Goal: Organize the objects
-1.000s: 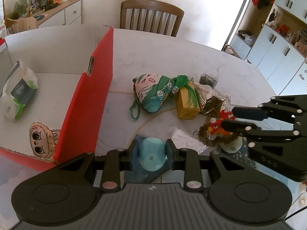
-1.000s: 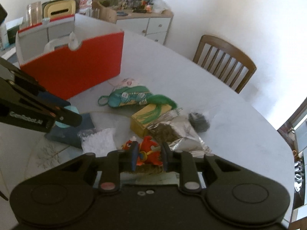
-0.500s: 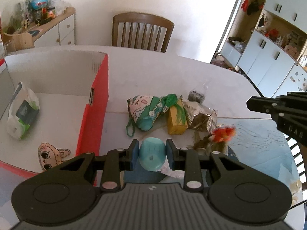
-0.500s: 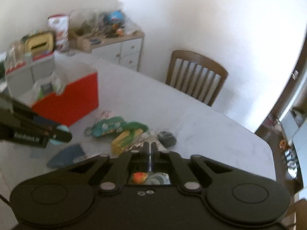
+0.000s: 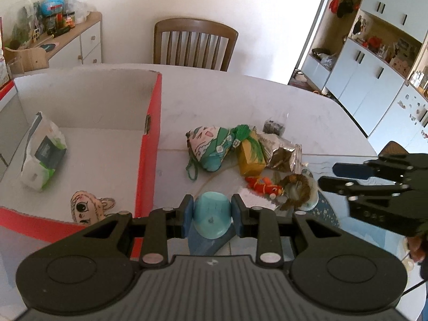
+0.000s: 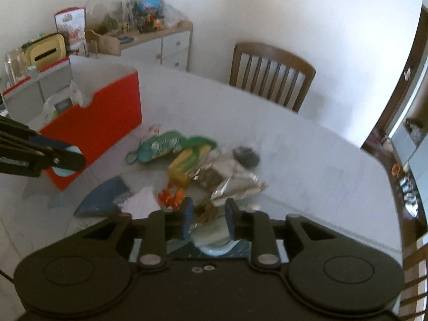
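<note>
The left hand-held gripper (image 5: 213, 218) clamps a light-blue cup (image 5: 212, 218) above the counter (image 5: 227, 99), the red box (image 5: 148, 165) at ten o'clock. The right hand-held gripper (image 6: 208, 218) has just been opening, nothing pinched; the orange toy (image 6: 171, 196) lies at its eleven o'clock.

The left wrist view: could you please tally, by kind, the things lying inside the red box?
White and green pouch: 1
Cartoon-face plush: 1
Total in the red box: 2
</note>
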`<state>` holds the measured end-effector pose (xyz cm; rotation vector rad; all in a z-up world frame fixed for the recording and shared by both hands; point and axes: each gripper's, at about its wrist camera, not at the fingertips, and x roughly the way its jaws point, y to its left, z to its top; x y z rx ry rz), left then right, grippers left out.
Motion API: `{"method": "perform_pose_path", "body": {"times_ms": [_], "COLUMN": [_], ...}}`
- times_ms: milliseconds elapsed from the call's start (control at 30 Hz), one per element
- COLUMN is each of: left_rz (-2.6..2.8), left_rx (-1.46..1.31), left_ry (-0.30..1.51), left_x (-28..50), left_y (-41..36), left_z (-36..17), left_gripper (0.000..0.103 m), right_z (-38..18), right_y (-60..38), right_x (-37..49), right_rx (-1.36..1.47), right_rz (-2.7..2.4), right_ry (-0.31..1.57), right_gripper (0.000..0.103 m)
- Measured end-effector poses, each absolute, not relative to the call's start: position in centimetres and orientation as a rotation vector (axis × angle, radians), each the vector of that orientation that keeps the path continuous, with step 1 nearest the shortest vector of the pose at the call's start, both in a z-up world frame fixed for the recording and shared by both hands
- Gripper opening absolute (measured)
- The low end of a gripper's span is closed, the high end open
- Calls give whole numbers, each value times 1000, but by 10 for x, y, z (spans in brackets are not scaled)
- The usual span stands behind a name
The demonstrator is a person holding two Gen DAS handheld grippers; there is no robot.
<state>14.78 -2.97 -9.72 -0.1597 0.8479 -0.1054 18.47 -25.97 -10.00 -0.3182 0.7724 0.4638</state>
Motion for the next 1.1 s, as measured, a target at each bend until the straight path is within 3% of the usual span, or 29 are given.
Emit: {"method": "perform_pose_path", "body": {"times_ms": [367,433,500,567,1100], "left_rz": [-116,-118,-122,-125,-137], "left_rx": [-156,-157,-156,-156,-163], "left_ry": [866,865,863,860,842], "left_x": [141,140,140,139,137], "left_y": [-19,-18,-17,-16,-12], "left_z": [-105,-104,-103,-102,-96], "left_gripper": [29,29,29,29,29], "right_z": [-135,-138,-138,-136,-99], "right_y": [-242,-239,-239,-240,-260], "right_x": [198,200,201,200,181], "right_rx": [-201,-185,-174,-166,-138], "right_rz": [367,342,321,307,300], "right_ry": [886,902,899,892,805], "right_gripper": [35,32,16,7,6]}}
